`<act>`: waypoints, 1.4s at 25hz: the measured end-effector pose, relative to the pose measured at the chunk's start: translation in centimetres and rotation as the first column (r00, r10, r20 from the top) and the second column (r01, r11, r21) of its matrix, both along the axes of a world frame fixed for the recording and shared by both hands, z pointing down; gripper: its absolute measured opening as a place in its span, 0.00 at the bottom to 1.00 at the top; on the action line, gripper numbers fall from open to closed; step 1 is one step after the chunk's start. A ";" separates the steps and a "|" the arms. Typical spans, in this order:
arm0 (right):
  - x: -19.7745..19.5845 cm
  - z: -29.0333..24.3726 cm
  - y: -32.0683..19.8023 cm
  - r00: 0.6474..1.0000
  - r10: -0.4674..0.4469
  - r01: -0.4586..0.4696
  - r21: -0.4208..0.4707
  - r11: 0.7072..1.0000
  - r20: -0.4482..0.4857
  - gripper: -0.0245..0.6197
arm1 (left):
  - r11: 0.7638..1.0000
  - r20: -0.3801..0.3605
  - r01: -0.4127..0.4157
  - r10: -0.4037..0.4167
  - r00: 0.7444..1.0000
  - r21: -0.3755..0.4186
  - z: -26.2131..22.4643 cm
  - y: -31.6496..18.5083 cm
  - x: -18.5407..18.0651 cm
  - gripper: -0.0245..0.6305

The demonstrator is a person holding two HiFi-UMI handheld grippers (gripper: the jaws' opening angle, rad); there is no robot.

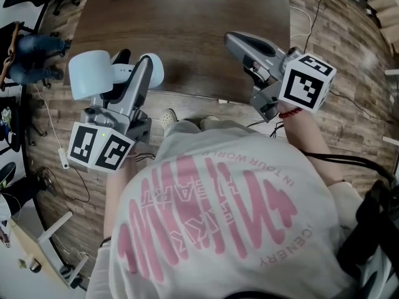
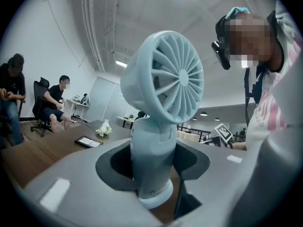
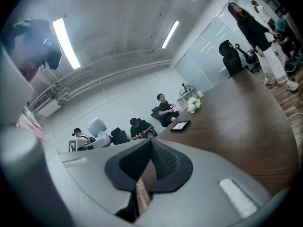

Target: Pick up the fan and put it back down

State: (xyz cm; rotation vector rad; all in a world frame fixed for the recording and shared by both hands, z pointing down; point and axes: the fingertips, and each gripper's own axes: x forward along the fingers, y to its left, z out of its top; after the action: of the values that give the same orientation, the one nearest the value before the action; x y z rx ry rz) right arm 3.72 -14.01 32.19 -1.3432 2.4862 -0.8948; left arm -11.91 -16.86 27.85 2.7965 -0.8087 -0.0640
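My left gripper [image 1: 138,73] pinches the fan [image 2: 163,79] by its stem beside the table [image 1: 206,30] edge, leaving its head free. My right gripper [image 1: 240,42], pressed together and empty, hovers over the table.

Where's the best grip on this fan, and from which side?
The upright round stem of the fan, below its wide head, approached level from the side. The left gripper is clamped there now; the stem fits between the jaws, the head likely wouldn't.
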 end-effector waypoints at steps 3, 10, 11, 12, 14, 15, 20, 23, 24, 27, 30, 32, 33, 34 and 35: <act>0.1 -0.5 -0.1 1.000 0.028 -0.028 0.010 1.000 -0.010 0.05 | 1.000 -0.003 -0.005 0.005 1.000 -0.005 -0.3 -0.6 -0.3 0.37; 2.3 -0.9 0.3 0.996 0.091 -0.091 0.021 0.996 0.015 0.05 | 0.999 -0.010 -0.047 0.047 0.999 0.004 -1.2 -1.2 1.5 0.37; 2.8 -0.9 0.4 0.995 0.098 -0.099 0.019 0.995 0.016 0.05 | 0.999 -0.013 -0.052 0.052 0.999 0.005 -1.4 -1.3 2.0 0.37; 3.2 -0.9 0.5 0.994 0.105 -0.105 0.017 0.994 0.016 0.05 | 0.998 -0.021 -0.058 0.058 0.998 0.004 -1.5 -1.5 2.4 0.37; 4.1 -0.8 0.6 0.992 0.122 -0.123 0.014 0.992 0.012 0.05 | 0.997 -0.043 -0.074 0.074 0.996 0.001 -1.8 -1.9 3.3 0.37; 4.6 -0.9 0.5 0.991 0.136 -0.136 0.015 0.991 0.011 0.05 | 0.996 -0.053 -0.085 0.085 0.995 0.000 -1.9 -2.2 3.7 0.37; 8.1 -2.1 0.0 0.968 0.250 -0.250 0.048 0.967 0.020 0.05 | 0.987 -0.065 -0.161 0.161 0.985 0.001 -2.4 -3.5 6.6 0.37; 9.5 -2.3 -0.4 0.959 0.278 -0.280 0.047 0.959 0.058 0.05 | 0.979 -0.051 -0.206 0.205 0.977 0.004 -2.6 -4.2 8.5 0.37; 9.7 -2.3 -0.6 0.956 0.286 -0.290 0.042 0.956 0.067 0.05 | 0.976 -0.046 -0.217 0.217 0.975 0.004 -2.6 -4.6 8.8 0.37; 9.5 -2.0 -1.8 0.952 0.299 -0.301 0.030 0.953 0.065 0.05 | 0.970 -0.045 -0.245 0.245 0.969 -0.002 -2.6 -6.5 9.2 0.37; 9.1 -1.9 -3.4 0.940 0.335 -0.337 0.020 0.941 0.068 0.05 | 0.961 -0.043 -0.277 0.276 0.960 -0.018 -2.4 -8.7 9.0 0.37; 8.7 -1.9 -4.0 0.926 0.367 -0.370 0.012 0.929 0.084 0.05 | 0.952 -0.032 -0.305 0.304 0.952 -0.029 -2.2 -9.7 8.8 0.37; 8.5 -1.9 -4.2 0.920 0.381 -0.384 0.008 0.923 0.087 0.05 | 0.948 -0.026 -0.318 0.317 0.948 -0.032 -2.1 -10.1 8.7 0.37; 8.4 -1.8 -4.2 0.916 0.394 -0.395 0.004 0.918 0.081 0.05 | 0.944 -0.021 -0.328 0.328 0.945 -0.036 -2.0 -10.5 8.8 0.37; 8.4 -1.7 -4.3 0.913 0.403 -0.404 0.000 0.915 0.070 0.05 | 0.941 -0.018 -0.337 0.336 0.942 -0.041 -1.8 -10.9 9.0 0.37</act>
State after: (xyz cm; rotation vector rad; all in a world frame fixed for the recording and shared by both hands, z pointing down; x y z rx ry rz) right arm 12.08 -18.26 30.52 -1.7030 2.0425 -0.8054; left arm -2.95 -27.74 26.00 2.8454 -0.3141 -0.0022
